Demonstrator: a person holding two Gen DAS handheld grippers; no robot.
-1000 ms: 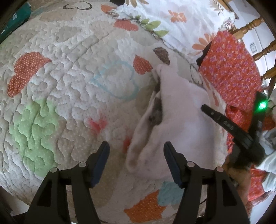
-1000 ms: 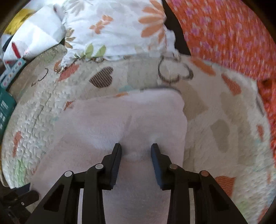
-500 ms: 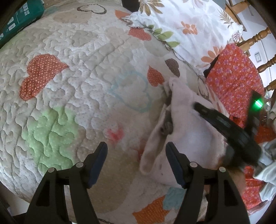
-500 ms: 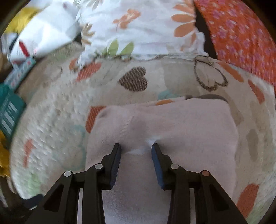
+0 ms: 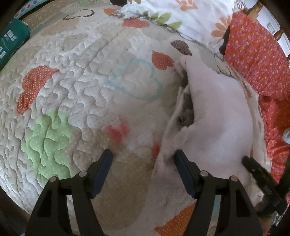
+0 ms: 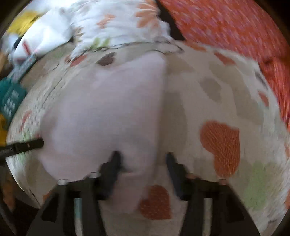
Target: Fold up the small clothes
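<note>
My left gripper (image 5: 142, 161) is spread wide w/ nothing pinched: its two dark-blue pads hang over the quilt (image 5: 76, 87), pointing steeply down, and the near left edge of the white garment (image 5: 213, 116) lies btwn them, closer to the right-hand pad, which looks just at the cloth's edge; can't tell if it actually touches. The garment is a small pale piece, folded over itself, lying on the quilt toward the right side of the left wrist view, w/ a grey patch showing in the open fold along its left edge. In the right wrist view the same white garment (image 6: 108, 112) fills the middle-left of a blurred frame, flat on the quilt (image 6: 208, 94). My right gripper (image 6: 142, 157) sits over its near right corner; jaws are opening, the cloth's corner is btwn the fingers but the pads aren't pressing it, so it's let go. From the left view one dark finger of the right gripper (image 5: 261, 174) pokes in at lower right, beside the garment's right edge. From the right view a finger of the left gripper (image 6: 25, 145) comes in from the left, at the garment's left edge. Beyond the garment: a floral pillow (image 5: 190, 16) at the top, an orange-red flowered cloth (image 5: 257, 59) to the right, and a teal box (image 5: 12, 40) at the far left edge.
</note>
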